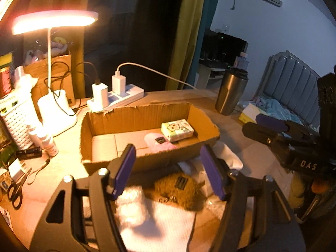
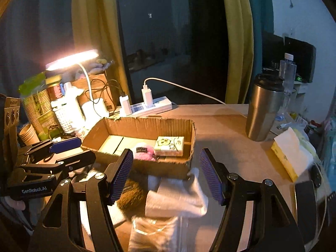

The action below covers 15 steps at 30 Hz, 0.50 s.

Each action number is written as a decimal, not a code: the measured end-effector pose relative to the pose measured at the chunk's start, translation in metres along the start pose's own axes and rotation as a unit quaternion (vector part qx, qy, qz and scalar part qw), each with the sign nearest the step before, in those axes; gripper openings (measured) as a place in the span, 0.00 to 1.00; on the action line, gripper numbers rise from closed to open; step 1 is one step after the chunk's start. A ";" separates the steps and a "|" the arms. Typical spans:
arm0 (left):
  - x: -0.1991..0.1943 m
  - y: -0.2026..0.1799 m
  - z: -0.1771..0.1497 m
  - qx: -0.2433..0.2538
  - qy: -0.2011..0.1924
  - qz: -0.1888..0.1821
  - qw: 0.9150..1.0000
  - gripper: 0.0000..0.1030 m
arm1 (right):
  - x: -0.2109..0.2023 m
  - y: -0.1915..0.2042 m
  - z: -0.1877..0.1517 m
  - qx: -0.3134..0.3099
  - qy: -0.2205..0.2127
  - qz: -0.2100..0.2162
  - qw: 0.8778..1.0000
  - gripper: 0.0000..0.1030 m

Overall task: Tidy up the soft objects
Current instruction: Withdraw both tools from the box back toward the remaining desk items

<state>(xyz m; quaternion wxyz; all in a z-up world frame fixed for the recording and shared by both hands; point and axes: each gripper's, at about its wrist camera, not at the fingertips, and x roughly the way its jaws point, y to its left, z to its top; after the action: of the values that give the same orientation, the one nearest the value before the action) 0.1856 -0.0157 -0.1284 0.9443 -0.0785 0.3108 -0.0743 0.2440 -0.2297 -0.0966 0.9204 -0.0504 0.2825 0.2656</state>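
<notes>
Glowing at the far left, the desk lamp (image 1: 52, 21) washes out nearby clutter. The left gripper (image 1: 168, 172) hangs spread and empty over a brown fuzzy item (image 1: 178, 191), its near side blurred. The cardboard box (image 1: 130, 115) beyond holds a pink plush (image 1: 161, 142), partly hidden, and a tissue pack (image 1: 177, 130). The right gripper (image 2: 166, 174), also parted and empty, hovers above a blurred white cloth (image 2: 176, 197).

A lit desk lamp (image 1: 54, 21) glows warm at the far left of the bench (image 2: 220, 126). Behind it, yellow-green curtains (image 2: 237, 42) frame a dark window (image 2: 172, 31). Far right stand a pale wall (image 1: 262, 27) and a bed with a grey padded headboard (image 1: 294, 77).
</notes>
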 end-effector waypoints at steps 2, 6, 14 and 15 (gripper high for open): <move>-0.005 0.000 -0.005 -0.002 -0.002 0.000 1.000 0.64 | -0.006 0.003 -0.005 -0.002 0.000 -0.002 1.000 0.67; -0.014 -0.001 -0.015 -0.003 -0.002 0.000 1.000 0.64 | -0.016 0.010 -0.015 -0.003 0.000 -0.004 1.000 0.67; -0.019 -0.001 -0.036 -0.005 0.010 0.002 1.000 0.64 | -0.020 0.015 -0.036 -0.001 0.010 -0.001 1.000 0.67; -0.018 -0.001 -0.038 -0.006 0.013 0.003 1.000 0.64 | -0.019 0.015 -0.038 0.001 0.013 0.000 1.000 0.67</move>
<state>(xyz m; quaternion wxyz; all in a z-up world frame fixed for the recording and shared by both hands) 0.1483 -0.0171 -0.1484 0.9400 -0.0818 0.3237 -0.0703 0.2043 -0.2352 -0.1175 0.9168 -0.0532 0.2942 0.2647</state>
